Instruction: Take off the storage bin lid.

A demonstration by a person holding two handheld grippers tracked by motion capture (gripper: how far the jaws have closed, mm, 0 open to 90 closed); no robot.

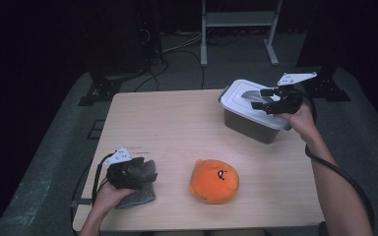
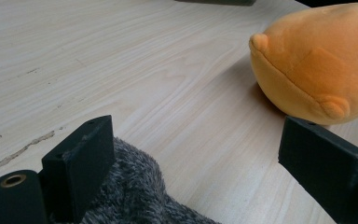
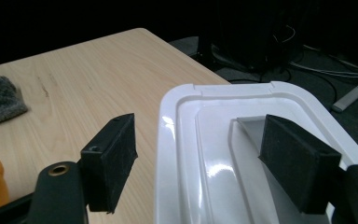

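Both tongs gape, holding nothing.
Right tongs (image 1: 266, 100) hover over the white bin lid (image 1: 243, 98), upper right; left tongs (image 1: 145, 169) rest on grey fuzzy cloth (image 1: 140, 196), lower left, beside the orange plush toy (image 1: 214, 181).

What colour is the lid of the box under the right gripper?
White: the lid is glossy white, clearest in the right gripper view.

Plush toy (image 1: 214, 181): orange, small dark face marks. Cloth (image 2: 135, 196): mottled grey, fuzzy. Box lid (image 3: 223, 154): glossy white; box body (image 1: 248, 127) seemingly dark grey. Table (image 1: 172, 128): pale wood grain.
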